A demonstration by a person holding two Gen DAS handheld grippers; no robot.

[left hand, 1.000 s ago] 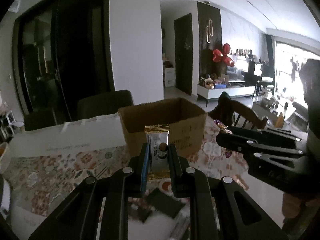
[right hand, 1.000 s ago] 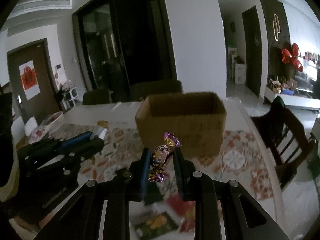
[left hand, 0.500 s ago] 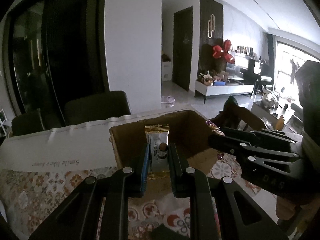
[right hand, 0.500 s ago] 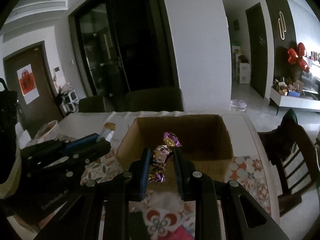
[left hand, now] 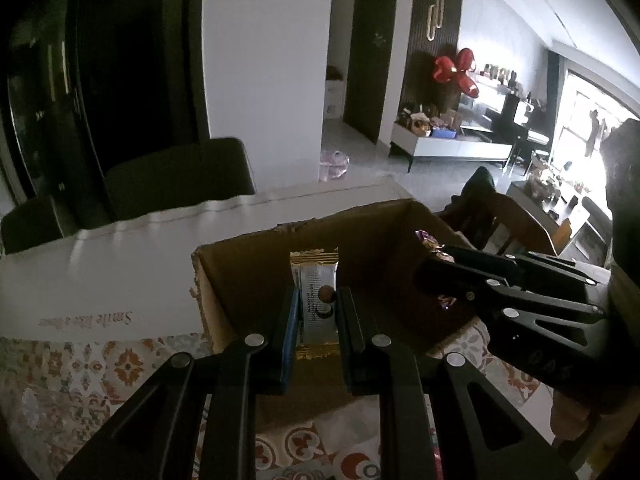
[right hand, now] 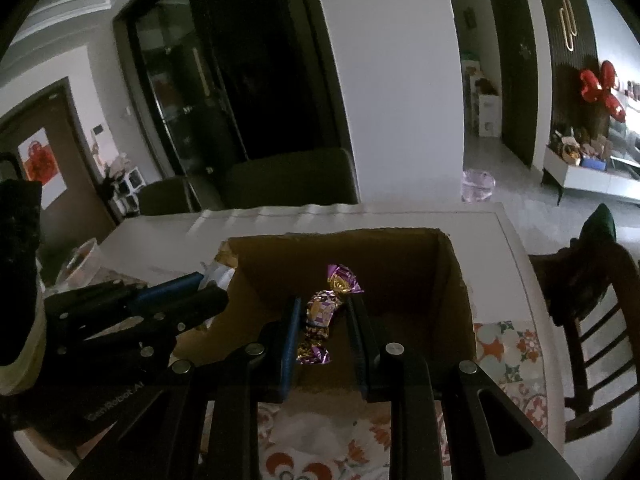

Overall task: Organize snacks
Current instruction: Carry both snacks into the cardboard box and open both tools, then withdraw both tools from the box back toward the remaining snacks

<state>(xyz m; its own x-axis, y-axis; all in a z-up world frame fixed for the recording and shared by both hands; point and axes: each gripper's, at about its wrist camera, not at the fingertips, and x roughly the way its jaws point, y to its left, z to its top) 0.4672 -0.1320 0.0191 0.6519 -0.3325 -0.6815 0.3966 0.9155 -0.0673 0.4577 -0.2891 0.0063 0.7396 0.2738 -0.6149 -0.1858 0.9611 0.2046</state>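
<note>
Cardboard box [left hand: 240,280] below – left tool [left hand: 316,312] clamps wafer [left hand: 315,304], right tool [right hand: 324,320] candy [right hand: 322,312].

Patterned tablecloth [left hand: 80,380], dark chairs [right hand: 288,180], perhaps red balloons [left hand: 456,72]

The open brown cardboard box [right hand: 460,308] sits just ahead of me on the table [right hand: 516,344], its top unobstructed, its inside dark. My left tongs [left hand: 316,312], closed on a white-and-gold snack packet [left hand: 315,300], and my right tongs [right hand: 323,316], closed on a purple foil candy [right hand: 326,308], crowd side by side over its near rim. Dark chairs [right hand: 288,176] stand beyond the far table edge; a wooden chair [right hand: 588,304] blocks the right.
</note>
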